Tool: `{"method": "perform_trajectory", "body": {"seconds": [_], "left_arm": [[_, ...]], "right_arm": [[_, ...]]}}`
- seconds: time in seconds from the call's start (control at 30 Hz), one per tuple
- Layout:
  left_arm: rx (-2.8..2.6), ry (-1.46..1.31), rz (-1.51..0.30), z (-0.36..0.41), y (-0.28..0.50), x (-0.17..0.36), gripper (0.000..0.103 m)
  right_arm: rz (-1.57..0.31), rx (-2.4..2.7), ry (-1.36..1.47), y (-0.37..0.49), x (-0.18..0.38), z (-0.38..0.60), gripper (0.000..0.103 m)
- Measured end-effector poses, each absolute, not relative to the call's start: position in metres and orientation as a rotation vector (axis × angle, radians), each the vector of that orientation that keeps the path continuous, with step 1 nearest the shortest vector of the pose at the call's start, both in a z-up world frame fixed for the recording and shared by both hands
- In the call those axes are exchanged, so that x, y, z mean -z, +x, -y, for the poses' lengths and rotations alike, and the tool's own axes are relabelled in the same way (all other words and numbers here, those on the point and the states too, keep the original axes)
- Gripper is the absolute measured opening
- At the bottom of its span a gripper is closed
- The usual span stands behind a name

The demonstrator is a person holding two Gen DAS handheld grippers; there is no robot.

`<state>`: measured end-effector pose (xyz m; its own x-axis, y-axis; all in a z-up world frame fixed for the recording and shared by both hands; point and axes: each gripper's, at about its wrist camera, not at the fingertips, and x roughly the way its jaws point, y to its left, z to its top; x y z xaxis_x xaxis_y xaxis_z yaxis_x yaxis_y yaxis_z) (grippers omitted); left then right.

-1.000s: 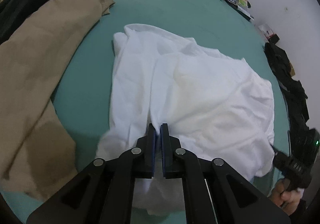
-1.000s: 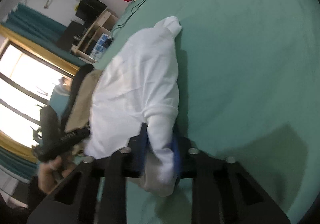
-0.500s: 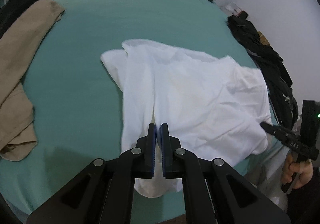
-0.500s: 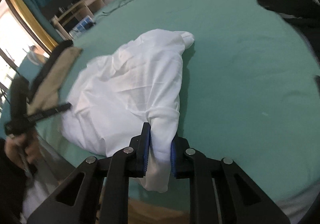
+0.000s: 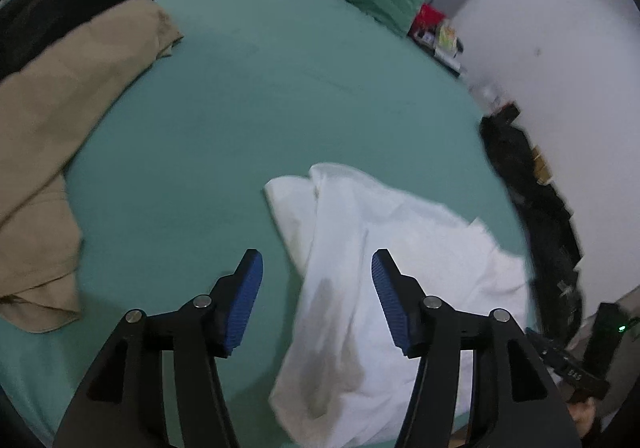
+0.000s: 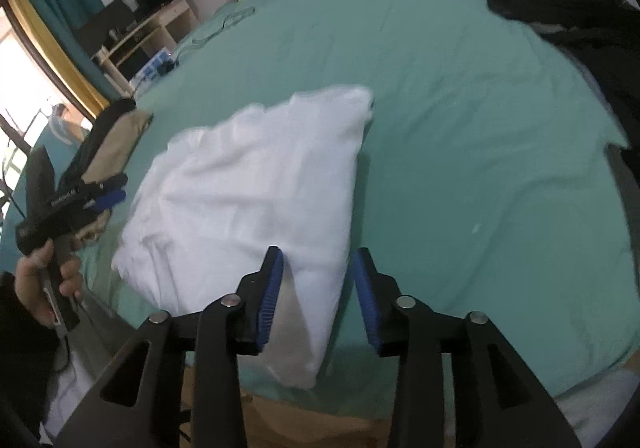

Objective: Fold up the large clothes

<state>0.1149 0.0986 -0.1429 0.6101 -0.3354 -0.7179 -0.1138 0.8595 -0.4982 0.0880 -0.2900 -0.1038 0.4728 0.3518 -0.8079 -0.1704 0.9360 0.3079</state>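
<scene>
The step in hand looks like letting go after a fold. The white garment (image 5: 384, 288) lies in a loose folded heap on the green bed (image 5: 248, 107), close to the bed's near edge, and one flap hangs a little over that edge. It is still lumpy, so the fold is not neat yet.

The left gripper (image 5: 316, 296) has just been opening, and its blue pads now stand spread wide. The white cloth runs below and between them, but the pads do not press on it. The right gripper (image 6: 318, 288) has just been opening too. Its jaws are partly spread, with a corner of the white garment (image 6: 256, 187) between them. The cloth looks free of the pads, though it is close to them.

In the right wrist view, a hand (image 6: 44, 280) holds the left gripper by the near left corner of the bed, just beside the garment.

Next, I think both grippers need to find new spots to grab, maybe one side edge of the heap, and fold it over again. They should pinch only the top layers and pull evenly, or the heap may slide off the near edge.

A tan garment (image 5: 60, 151) lies along the left edge of the bed. Black clothes (image 6: 568, 15) lie along the right edge.
</scene>
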Motion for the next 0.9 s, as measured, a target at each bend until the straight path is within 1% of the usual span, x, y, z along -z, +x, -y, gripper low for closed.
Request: {"method": "perform_trajectory", "body": {"seconds": [0.07, 0.17, 0.3, 0.33, 0.37, 0.6, 0.67, 0.7, 0.9], "left_arm": [[0.134, -0.533, -0.914, -0.098, 0.118, 0.143, 0.061], [0.119, -0.505, -0.951, -0.094, 0.126, 0.152, 0.061], [0.111, -0.49, -1.04, -0.087, 0.143, 0.177, 0.061], [0.109, -0.486, -1.029, -0.086, 0.144, 0.176, 0.061], [0.115, -0.49, -1.03, -0.084, 0.146, 0.175, 0.065], [0.389, -0.632, -1.074, -0.058, 0.151, 0.182, 0.066], [0.457, -0.651, -1.089, -0.045, 0.152, 0.184, 0.069], [0.475, -0.649, -1.094, -0.04, 0.152, 0.184, 0.072], [0.527, -0.594, -1.109, -0.017, 0.151, 0.183, 0.072]], "right_arm": [[-0.994, -0.338, 0.201, 0.094, 0.1, 0.295, 0.045], [-0.981, -0.336, 0.216, 0.114, 0.101, 0.297, 0.045], [-0.983, -0.359, 0.243, 0.134, 0.11, 0.291, 0.045], [-0.988, -0.353, 0.235, 0.139, 0.114, 0.288, 0.045], [-0.995, -0.346, 0.229, 0.142, 0.119, 0.286, 0.045], [-1.049, -0.32, 0.237, 0.154, 0.15, 0.282, 0.046], [-1.041, -0.313, 0.207, 0.154, 0.151, 0.278, 0.047], [-1.037, -0.308, 0.189, 0.154, 0.151, 0.275, 0.047], [-1.032, -0.304, 0.191, 0.153, 0.152, 0.28, 0.047]]}}
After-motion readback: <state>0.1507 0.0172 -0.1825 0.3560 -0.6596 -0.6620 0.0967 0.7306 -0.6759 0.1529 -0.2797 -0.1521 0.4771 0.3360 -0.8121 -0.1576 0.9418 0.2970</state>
